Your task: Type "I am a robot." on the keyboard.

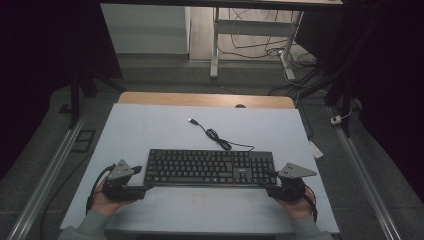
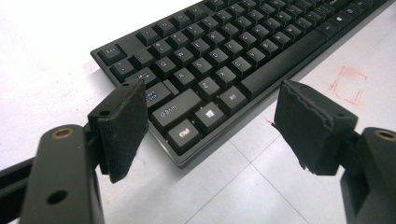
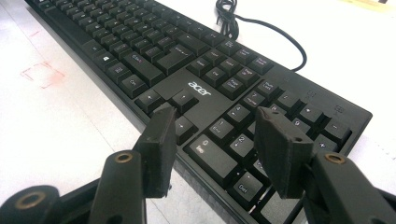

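A black keyboard point(image 1: 210, 167) lies flat across the white mat point(image 1: 150, 130), and its cable point(image 1: 215, 134) curls toward the far side to a USB plug point(image 1: 192, 120). My left gripper point(image 1: 142, 183) is at the keyboard's near left corner. In the left gripper view this gripper point(image 2: 212, 107) stands open, its jaws straddling the corner keys of the keyboard point(image 2: 224, 51) without touching. My right gripper point(image 1: 272, 182) sits at the near right corner. In the right gripper view it point(image 3: 217, 123) is open over the number pad of the keyboard point(image 3: 187, 60).
A faint red square mark point(image 1: 200, 196) is on the mat just in front of the keyboard. The wooden table edge point(image 1: 205, 98) shows beyond the mat. Desk legs point(image 1: 215, 45) and loose cables lie on the floor behind. Metal rails point(image 1: 45, 180) run along both sides.
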Available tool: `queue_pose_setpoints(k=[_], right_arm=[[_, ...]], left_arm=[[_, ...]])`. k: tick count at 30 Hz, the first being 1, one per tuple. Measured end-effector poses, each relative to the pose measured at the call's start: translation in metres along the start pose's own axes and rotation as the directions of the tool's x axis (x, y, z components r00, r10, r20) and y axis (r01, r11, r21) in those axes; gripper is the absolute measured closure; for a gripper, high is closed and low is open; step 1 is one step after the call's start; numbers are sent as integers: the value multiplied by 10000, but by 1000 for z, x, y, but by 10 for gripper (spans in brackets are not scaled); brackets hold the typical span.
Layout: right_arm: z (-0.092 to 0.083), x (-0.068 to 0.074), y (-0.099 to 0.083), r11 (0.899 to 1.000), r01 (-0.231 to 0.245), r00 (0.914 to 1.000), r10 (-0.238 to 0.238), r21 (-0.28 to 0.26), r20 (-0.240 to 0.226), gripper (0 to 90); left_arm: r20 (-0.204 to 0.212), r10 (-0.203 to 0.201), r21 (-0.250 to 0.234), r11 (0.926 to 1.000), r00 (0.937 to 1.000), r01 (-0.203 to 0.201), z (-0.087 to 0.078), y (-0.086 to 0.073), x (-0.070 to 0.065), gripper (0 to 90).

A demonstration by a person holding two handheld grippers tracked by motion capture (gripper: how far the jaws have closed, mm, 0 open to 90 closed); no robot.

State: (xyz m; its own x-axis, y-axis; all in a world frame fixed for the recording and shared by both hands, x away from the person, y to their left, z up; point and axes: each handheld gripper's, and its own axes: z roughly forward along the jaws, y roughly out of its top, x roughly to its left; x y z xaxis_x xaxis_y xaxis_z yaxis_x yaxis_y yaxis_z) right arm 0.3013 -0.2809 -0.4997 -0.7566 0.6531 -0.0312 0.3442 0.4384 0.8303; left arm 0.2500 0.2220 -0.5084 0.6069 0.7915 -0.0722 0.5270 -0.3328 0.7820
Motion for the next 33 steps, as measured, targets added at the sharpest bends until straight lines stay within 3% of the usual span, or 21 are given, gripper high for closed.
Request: queue_pose_setpoints(k=[20, 33], right_arm=[[0, 3, 3, 9996, -120, 9999, 118, -260, -88, 490], [12, 10, 16, 9985, -312, 9990, 297, -447, -325, 505]], left_arm=[[77, -358, -196, 9992, 9993, 359, 0, 3, 0, 285], [174, -437, -169, 9989, 9989, 440, 7, 8, -2, 442]])
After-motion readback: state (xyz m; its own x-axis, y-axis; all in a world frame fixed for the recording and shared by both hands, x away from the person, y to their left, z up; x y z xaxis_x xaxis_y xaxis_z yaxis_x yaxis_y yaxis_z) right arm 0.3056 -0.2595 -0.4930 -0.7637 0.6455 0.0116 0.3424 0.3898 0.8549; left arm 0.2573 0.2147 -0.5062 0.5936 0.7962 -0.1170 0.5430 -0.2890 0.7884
